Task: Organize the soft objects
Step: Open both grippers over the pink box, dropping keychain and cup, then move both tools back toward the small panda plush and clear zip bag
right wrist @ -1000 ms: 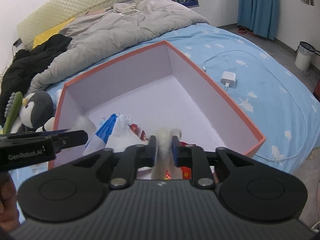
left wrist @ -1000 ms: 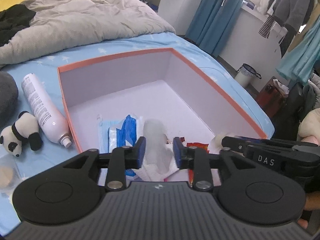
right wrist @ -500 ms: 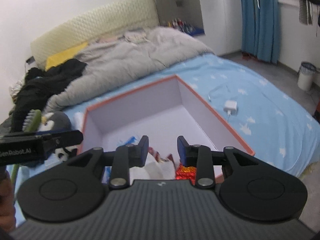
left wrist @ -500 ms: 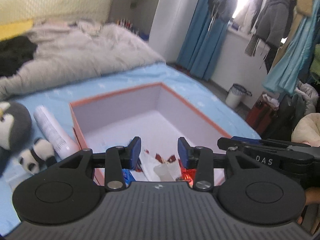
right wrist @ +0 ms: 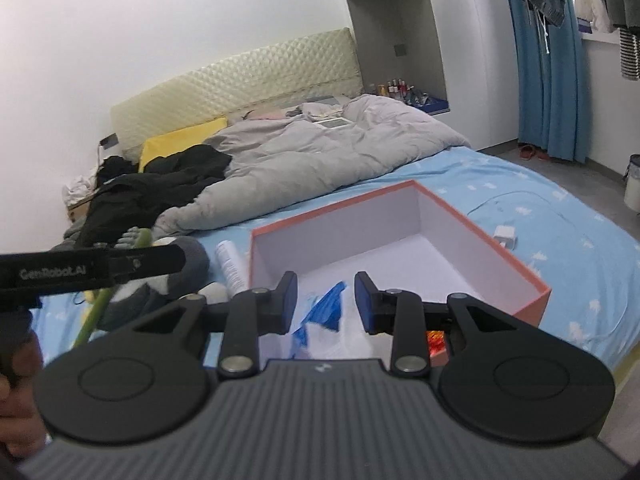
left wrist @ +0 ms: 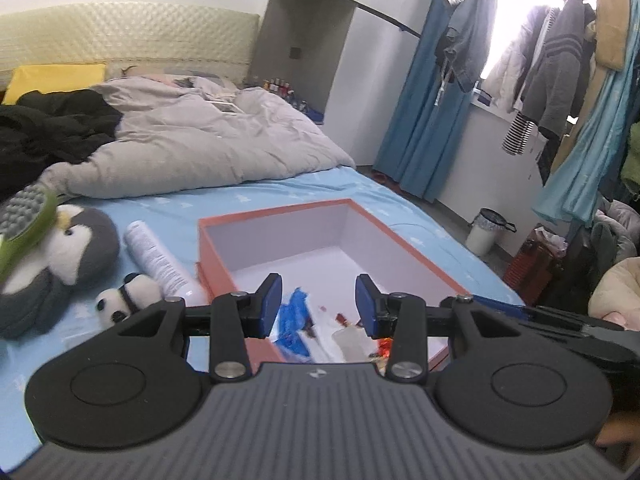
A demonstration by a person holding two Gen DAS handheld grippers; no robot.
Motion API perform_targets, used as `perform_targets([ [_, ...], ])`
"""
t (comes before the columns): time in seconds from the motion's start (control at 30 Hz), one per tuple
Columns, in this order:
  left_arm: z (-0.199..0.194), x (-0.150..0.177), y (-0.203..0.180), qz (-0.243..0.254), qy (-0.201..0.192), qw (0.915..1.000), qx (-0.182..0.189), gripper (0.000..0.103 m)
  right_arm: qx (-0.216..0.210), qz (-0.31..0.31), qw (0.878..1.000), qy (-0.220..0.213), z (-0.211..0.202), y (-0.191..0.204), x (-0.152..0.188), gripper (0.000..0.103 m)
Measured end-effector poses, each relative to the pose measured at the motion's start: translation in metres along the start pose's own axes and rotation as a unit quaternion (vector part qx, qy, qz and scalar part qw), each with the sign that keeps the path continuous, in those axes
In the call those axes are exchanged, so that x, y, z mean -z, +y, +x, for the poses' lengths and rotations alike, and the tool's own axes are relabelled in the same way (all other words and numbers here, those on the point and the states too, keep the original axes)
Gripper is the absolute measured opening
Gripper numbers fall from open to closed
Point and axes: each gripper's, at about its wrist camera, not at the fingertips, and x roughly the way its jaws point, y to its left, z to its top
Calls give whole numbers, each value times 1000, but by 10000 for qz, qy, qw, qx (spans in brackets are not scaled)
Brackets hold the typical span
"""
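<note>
The left gripper (left wrist: 318, 300) is matte black, with two round discs flanking a ribbed grey centre plate, angular linkage arms pinned by silver screws, and blue pads (left wrist: 271, 304) lining its fingers. The right gripper (right wrist: 326, 303) has the same build and blue pads (right wrist: 362, 304). The neighbouring gripper's black bar carries pale lettering, "GenRobot.AI", in the right wrist view.

Daylight from blown-out window (left wrist: 516, 20); soft blur; fisheye bending at edges.
</note>
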Motion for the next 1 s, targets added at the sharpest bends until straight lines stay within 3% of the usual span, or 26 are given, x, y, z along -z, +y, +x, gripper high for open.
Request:
perform_targets([
  [0.47,-41,57,46,-342,259,9978,-509,46,-424,-99,9990,94,-20,39,32,35],
  [1.0,-75,83,84,-609,188,9950,-772,46,-680,-401,9956,514,-10,85,72,35],
])
